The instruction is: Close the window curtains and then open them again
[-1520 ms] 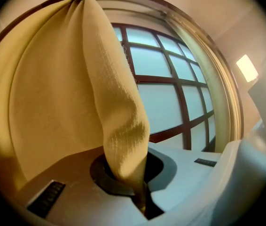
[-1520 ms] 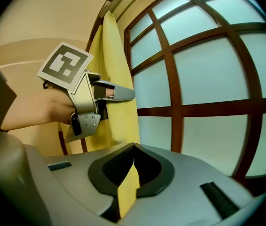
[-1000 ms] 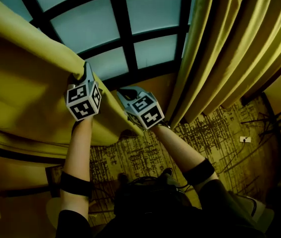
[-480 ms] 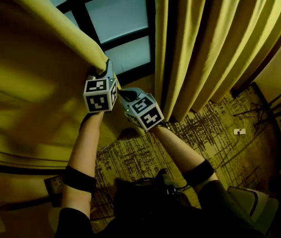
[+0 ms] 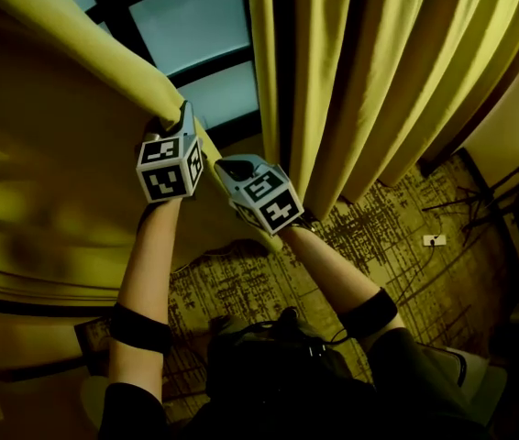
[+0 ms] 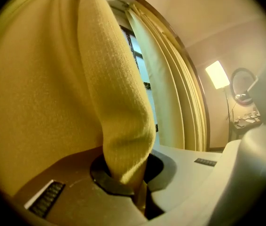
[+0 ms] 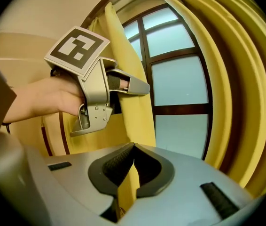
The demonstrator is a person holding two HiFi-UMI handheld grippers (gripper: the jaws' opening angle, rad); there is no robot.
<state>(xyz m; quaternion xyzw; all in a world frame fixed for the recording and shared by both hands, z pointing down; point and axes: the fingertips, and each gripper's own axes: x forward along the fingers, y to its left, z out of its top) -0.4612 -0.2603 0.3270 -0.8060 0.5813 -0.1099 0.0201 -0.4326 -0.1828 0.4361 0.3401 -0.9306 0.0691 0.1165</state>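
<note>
Hanging at one window (image 5: 200, 26) are two yellow curtains, the biggest things in view. The left curtain (image 5: 49, 154) is drawn across most of the glass. Its leading edge lies near the right curtain (image 5: 379, 71), which falls in deep folds. A narrow strip of panes with dark bars shows between the two. Below lies one patterned carpet (image 5: 397, 236).

Two arms reach up from the bottom of the head view, each hand carrying one claw with a marker cube. The left claw (image 5: 184, 117) is pressed together on the leading edge of the left curtain, and in the left gripper view a thick fold of the cloth rises from between its jaws. The right claw (image 5: 226, 166) sits just beside and below it and pinches the same edge, with a thin strip of yellow cloth caught between its two dark pads (image 7: 116, 166). The right gripper view shows the left claw gripping the fabric higher up. One lit lamp (image 6: 216, 74) stands by the far wall.
</note>
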